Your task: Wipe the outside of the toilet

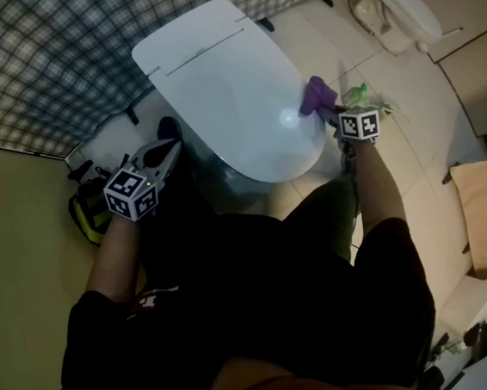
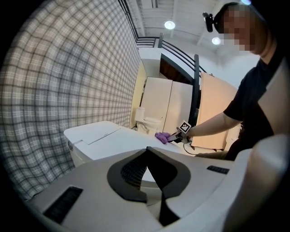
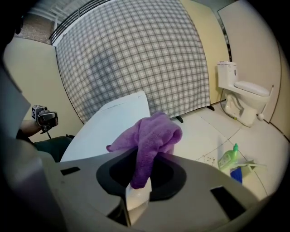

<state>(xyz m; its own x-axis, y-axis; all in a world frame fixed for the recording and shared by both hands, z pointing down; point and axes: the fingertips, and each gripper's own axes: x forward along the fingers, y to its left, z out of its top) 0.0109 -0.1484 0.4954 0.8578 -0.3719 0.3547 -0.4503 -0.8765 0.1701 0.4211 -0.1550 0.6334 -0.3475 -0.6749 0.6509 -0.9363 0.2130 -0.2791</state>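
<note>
The white toilet point(image 1: 224, 88) stands below me with its lid down. My right gripper point(image 1: 327, 110) is shut on a purple cloth point(image 1: 316, 95), which rests against the right edge of the lid near the front. In the right gripper view the cloth point(image 3: 152, 133) bunches out of the jaws over the lid point(image 3: 113, 122). My left gripper point(image 1: 163, 153) hovers beside the toilet's left side, shut and holding nothing. From the left gripper view I see across the lid point(image 2: 108, 138) to the cloth point(image 2: 162, 135).
A plaid curtain point(image 1: 81, 51) hangs behind the toilet. A green bottle point(image 3: 228, 156) and a blue item point(image 3: 238, 172) lie on the tiled floor to the right. A second toilet point(image 1: 396, 1) stands at the far right. A yellow-black bag point(image 1: 85, 213) sits at the left.
</note>
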